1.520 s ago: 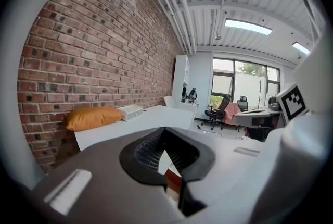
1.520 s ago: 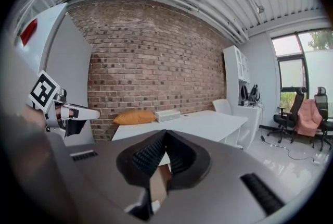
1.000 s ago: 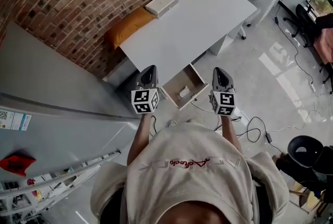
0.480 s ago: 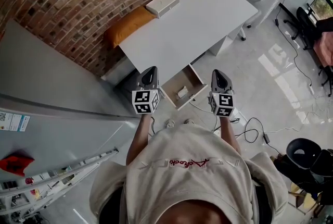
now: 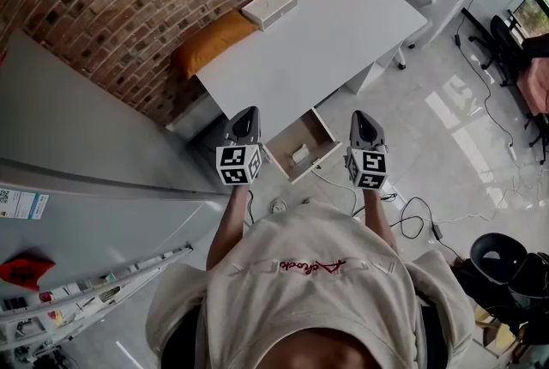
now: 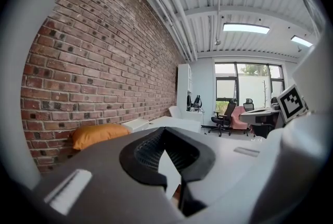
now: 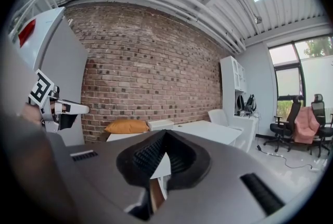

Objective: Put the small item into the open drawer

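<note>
both tongs are held level in front of the person's chest, clear of the furniture, and nothing is carried in either. the left tongs (image 5: 244, 125) are seen in the left gripper view with the jaw tips met and nothing between them; only table and floor are seen through the hollow behind the tips. the right tongs (image 5: 364, 124) are likewise closed and empty in the right gripper view. seen from the head view, the open drawer (image 5: 316, 129) is framed between them, the left tongs at its 9 o'clock and the right tongs at its 3 o'clock. this pose is judged to be a resting one, since no reach towards anything is shown.

the drawer is pulled out from under the near edge of the white table (image 5: 317, 33), towards the person. the small item (image 5: 300, 154) is found inside it, on the drawer floor, towards the 6 o'clock end by the front panel. it is seen as a small, pale, roughly blocky thing against the light brown drawer floor; its make cannot be told at this size. since it lies within the drawer walls, the placing is judged complete.

at the table's 11 o'clock corner a flat white box (image 5: 269, 6) is set, well apart from the drawer.
</note>
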Tool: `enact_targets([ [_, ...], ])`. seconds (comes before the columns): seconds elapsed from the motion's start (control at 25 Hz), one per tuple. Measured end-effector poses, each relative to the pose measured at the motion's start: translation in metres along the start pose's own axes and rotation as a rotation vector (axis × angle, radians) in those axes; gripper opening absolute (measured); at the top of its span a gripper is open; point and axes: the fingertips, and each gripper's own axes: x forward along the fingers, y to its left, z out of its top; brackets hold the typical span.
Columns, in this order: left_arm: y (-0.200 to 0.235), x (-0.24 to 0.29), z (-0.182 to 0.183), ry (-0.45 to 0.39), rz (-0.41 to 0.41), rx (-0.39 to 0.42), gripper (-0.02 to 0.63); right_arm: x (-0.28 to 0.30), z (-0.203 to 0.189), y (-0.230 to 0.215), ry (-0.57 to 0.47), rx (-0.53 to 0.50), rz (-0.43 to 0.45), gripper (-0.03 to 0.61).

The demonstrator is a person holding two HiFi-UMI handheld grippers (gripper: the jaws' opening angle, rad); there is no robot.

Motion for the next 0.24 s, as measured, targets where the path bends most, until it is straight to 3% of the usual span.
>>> enact_targets([
  [0.24,-0.0009,0.0045,-0.0022,-0.002,0.000,-0.022,0.009,0.0066,0.0004,0.0069,0.000,0.000,0.021,0.012],
])
